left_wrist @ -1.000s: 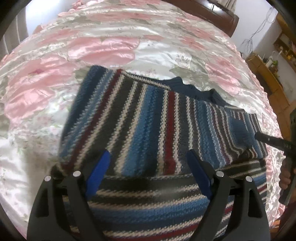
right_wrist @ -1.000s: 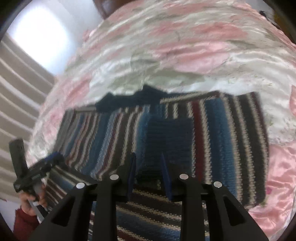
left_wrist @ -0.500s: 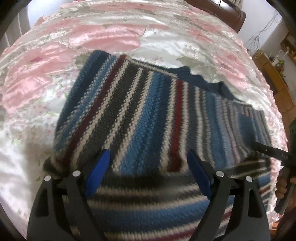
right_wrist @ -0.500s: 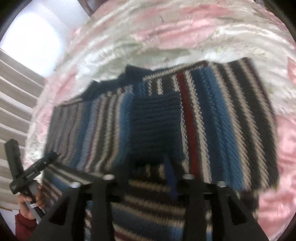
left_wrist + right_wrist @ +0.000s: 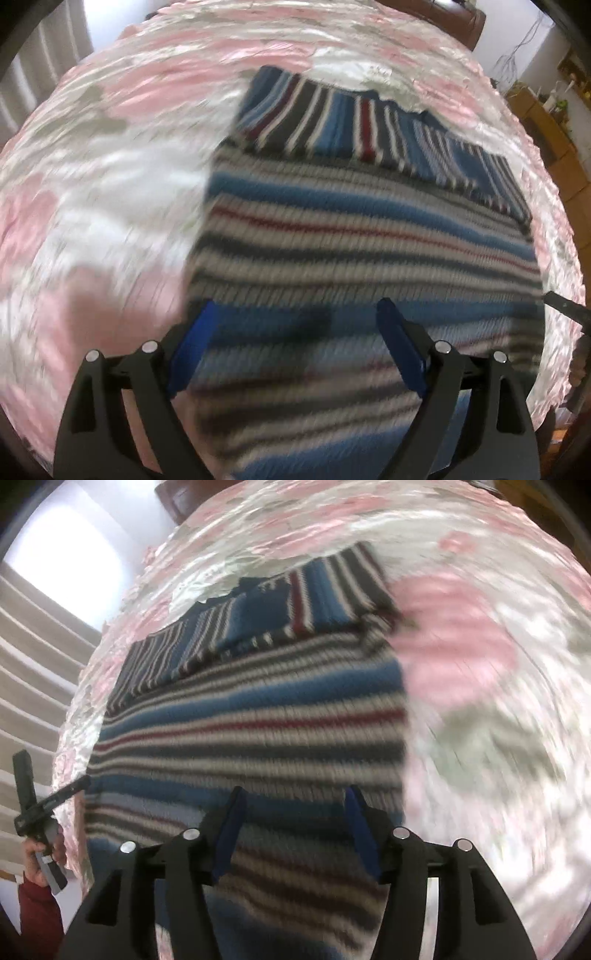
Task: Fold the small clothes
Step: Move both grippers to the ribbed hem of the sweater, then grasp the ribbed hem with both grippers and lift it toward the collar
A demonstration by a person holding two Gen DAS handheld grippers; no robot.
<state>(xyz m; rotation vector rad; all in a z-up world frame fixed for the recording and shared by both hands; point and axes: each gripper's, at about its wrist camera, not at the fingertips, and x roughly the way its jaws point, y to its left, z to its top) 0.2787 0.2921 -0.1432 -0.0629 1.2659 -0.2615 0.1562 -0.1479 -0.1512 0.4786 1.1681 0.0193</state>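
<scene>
A striped knit sweater [image 5: 369,229] in blue, grey, white and dark red lies flat on a pink and white satin bedspread [image 5: 110,184]. Its far part, with stripes running lengthwise, is folded over the body. My left gripper [image 5: 295,306] hovers open over the sweater's near left part, with nothing between its blue pads. In the right wrist view the sweater [image 5: 258,720] fills the middle. My right gripper [image 5: 295,792] is open above its near right part and holds nothing. A hand holds the left gripper [image 5: 37,812] at the far left. Both views are motion-blurred.
The bedspread [image 5: 480,664] spreads wide on every side of the sweater. A dark wooden headboard [image 5: 443,18] stands at the far end. Wooden furniture [image 5: 546,129] lines the right wall, and striped curtains [image 5: 29,664] hang beside a bright window [image 5: 66,554].
Both grippers have drawn back from the folded far part toward the sweater's near end. The right gripper's fingers, narrow a second ago, have spread apart. The sweater now lies farther off.
</scene>
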